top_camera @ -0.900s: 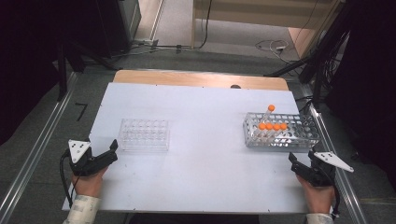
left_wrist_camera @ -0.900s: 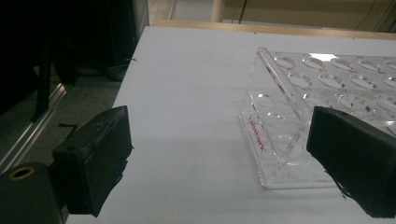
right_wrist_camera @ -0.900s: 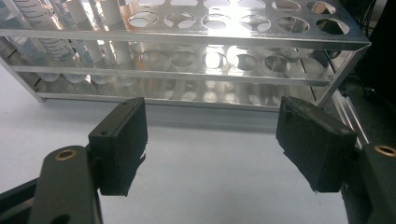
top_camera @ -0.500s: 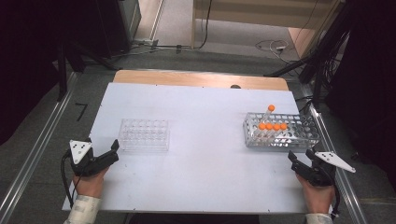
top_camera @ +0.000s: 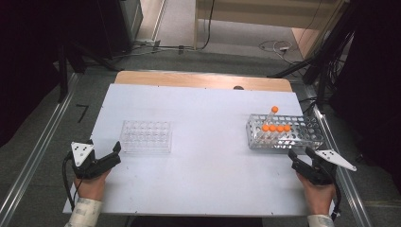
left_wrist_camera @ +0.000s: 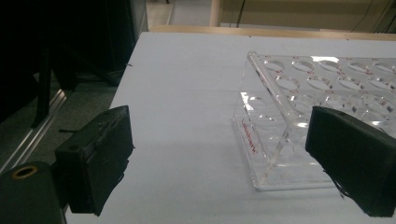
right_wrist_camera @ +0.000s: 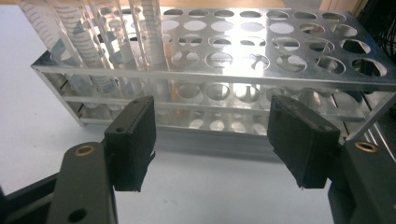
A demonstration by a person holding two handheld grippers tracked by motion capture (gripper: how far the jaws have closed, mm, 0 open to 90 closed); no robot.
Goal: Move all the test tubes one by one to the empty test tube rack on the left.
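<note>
Right ahead of my right gripper (right_wrist_camera: 212, 144), jaws wide and holding nothing, sits the metal rack (right_wrist_camera: 261, 79) with the capped tubes (top_camera: 275, 127) off to its left. Coming in crooked, I'd probably shove the rack sideways.

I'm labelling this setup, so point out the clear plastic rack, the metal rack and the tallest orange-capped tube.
clear plastic rack (top_camera: 145, 136), high view, top plate
metal rack (top_camera: 302, 128), high view, top plate
tallest orange-capped tube (top_camera: 274, 109), high view, orange cap
</note>
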